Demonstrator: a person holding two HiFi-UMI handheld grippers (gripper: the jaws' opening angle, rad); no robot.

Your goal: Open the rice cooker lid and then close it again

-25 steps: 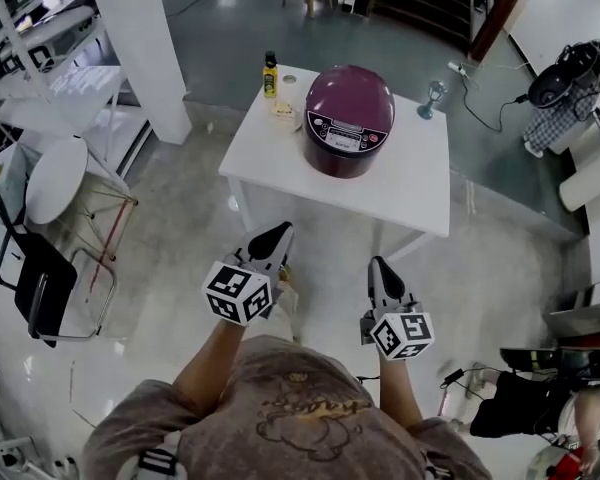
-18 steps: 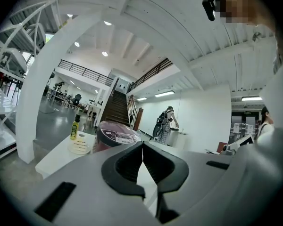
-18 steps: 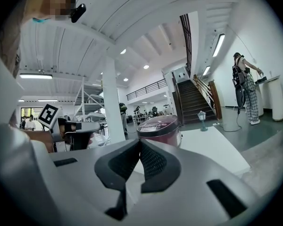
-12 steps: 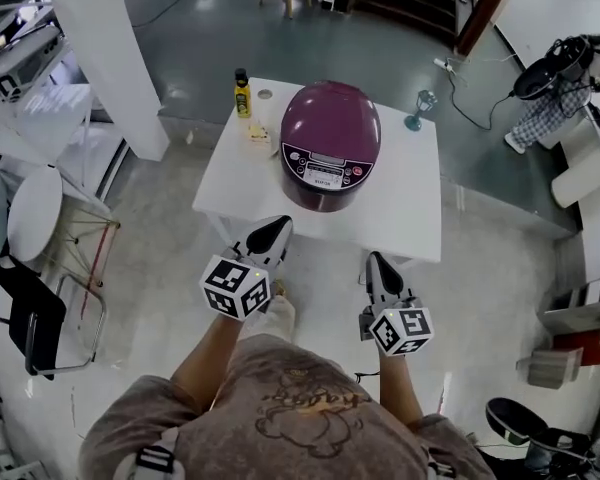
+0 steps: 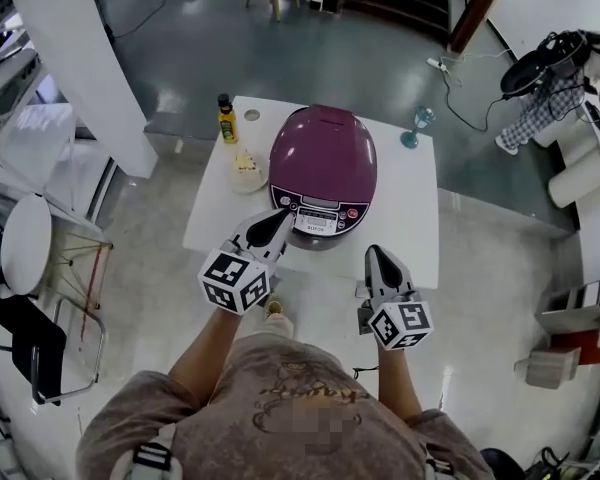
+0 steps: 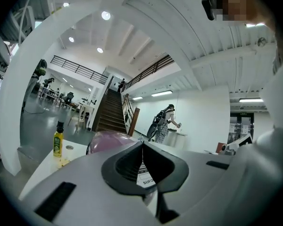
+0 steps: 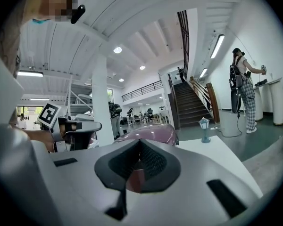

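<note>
A purple rice cooker (image 5: 323,171) with its lid down stands in the middle of a white table (image 5: 412,228); its control panel faces me. My left gripper (image 5: 277,220) is shut and empty, its tip just in front of the cooker's panel. My right gripper (image 5: 377,259) is shut and empty too, over the table's near edge, right of the cooker. In the left gripper view the cooker (image 6: 108,140) rises just beyond the shut jaws. In the right gripper view the cooker's lid (image 7: 148,133) shows ahead and slightly left.
On the table's left part stand a yellow bottle (image 5: 226,119) and a small white dish (image 5: 246,173); a small blue glass (image 5: 416,124) is at the back right. A white pillar (image 5: 75,58) and a round stool (image 5: 25,243) stand to the left. A person (image 5: 550,88) is far right.
I have walked up to the table: the cooker and table have come closer and lower in the head view. Both grippers, still shut, now reach the table's near edge.
</note>
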